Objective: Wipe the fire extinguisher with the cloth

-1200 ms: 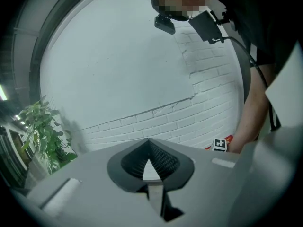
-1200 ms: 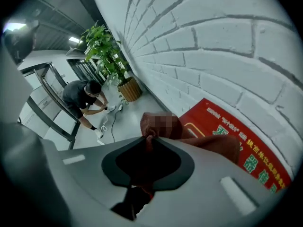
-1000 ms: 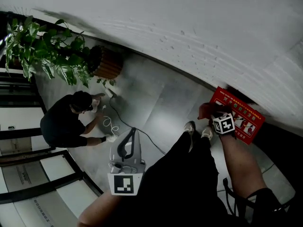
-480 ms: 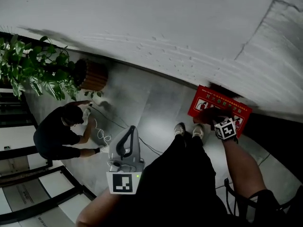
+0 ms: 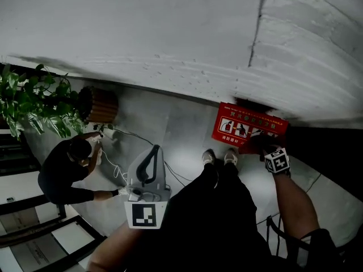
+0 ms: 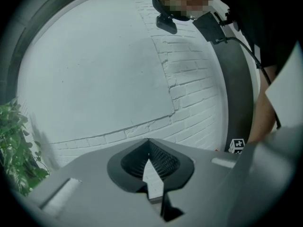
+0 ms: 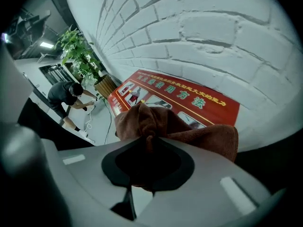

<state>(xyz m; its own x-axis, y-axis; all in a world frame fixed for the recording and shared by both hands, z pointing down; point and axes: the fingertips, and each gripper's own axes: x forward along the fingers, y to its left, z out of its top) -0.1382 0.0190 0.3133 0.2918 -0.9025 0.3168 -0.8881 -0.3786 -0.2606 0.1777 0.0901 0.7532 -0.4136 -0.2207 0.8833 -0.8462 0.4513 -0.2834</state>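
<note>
Cloth [image 7: 189, 131] clamped in right gripper [image 7: 147, 143], angled steeply down

Fuzzy brown cloth [image 7: 189, 132], glossy red panel [image 7: 182, 97], rough painted brick wall [image 7: 213, 37], shiny floor [image 5: 182, 124], possibly wooden planter [image 5: 101, 105]

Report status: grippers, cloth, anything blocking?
Left gripper shut, empty. Right gripper shut on brown cloth, facing red panel at wall. Extinguisher itself unseen. Crouching person off left.

Our right gripper [image 5: 262, 145] meets the red panel [image 5: 241, 123] at the wall's [image 5: 170, 33] foot; our left gripper [image 5: 154, 152] hangs above the floor [image 5: 181, 129].
</note>
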